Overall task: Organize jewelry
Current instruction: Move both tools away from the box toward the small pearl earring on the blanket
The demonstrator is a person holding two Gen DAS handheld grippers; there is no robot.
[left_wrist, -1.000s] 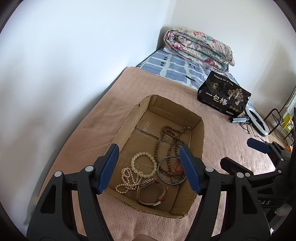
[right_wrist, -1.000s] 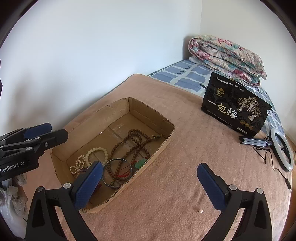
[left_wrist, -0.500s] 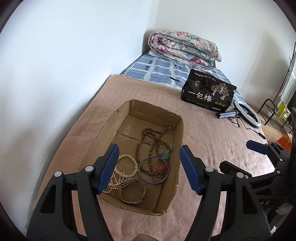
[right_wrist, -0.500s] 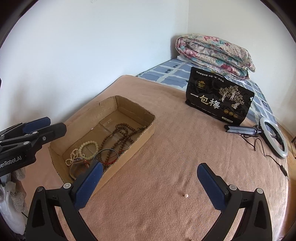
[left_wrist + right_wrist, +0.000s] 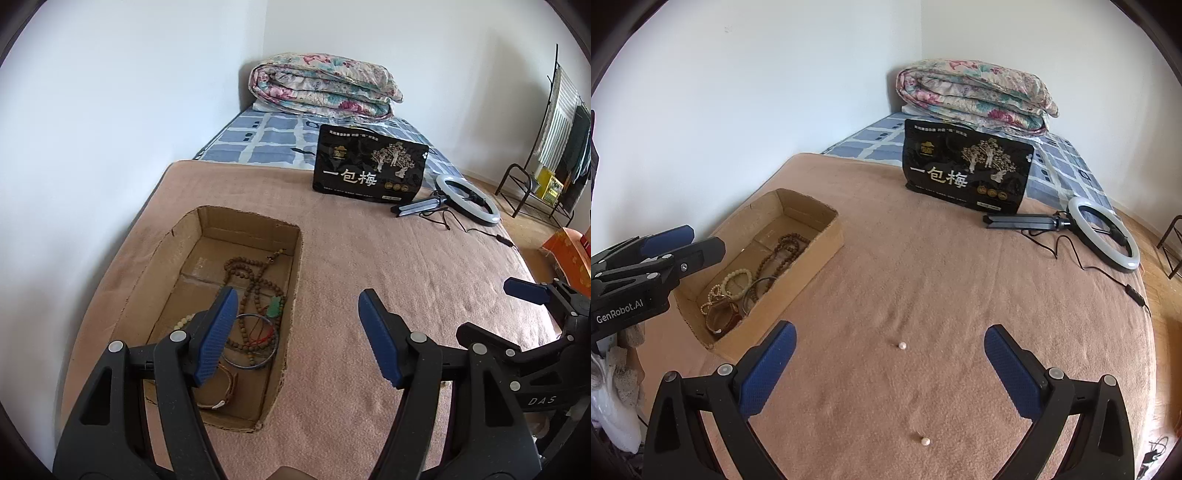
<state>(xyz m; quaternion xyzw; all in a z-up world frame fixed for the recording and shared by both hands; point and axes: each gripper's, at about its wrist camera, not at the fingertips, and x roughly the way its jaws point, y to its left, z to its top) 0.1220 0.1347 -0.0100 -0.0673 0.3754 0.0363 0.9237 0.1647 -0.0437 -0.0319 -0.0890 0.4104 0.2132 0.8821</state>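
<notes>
A shallow cardboard box (image 5: 291, 266) (image 5: 827, 236) lies on the pink blanket. It holds a brown bead necklace (image 5: 251, 280), a dark bangle (image 5: 258, 365), a pale bead bracelet (image 5: 738, 280) and a watch (image 5: 720, 317). Two loose pearls lie on the blanket: one (image 5: 902, 345) ahead of my right gripper, one (image 5: 925, 441) between its fingers, close below. My left gripper (image 5: 295, 332) is open and empty over the box's right edge. My right gripper (image 5: 890, 365) is open and empty above the blanket.
A black printed bag (image 5: 967, 173) stands at the far end of the blanket. A ring light with tripod and cable (image 5: 1104, 232) lies to the right. A folded floral quilt (image 5: 975, 96) lies on the blue checked sheet. A wall runs along the left.
Both grippers have swung right and pulled back from the box. The right wrist view now shows the open blanket with two pearls, the second newly in view.
</notes>
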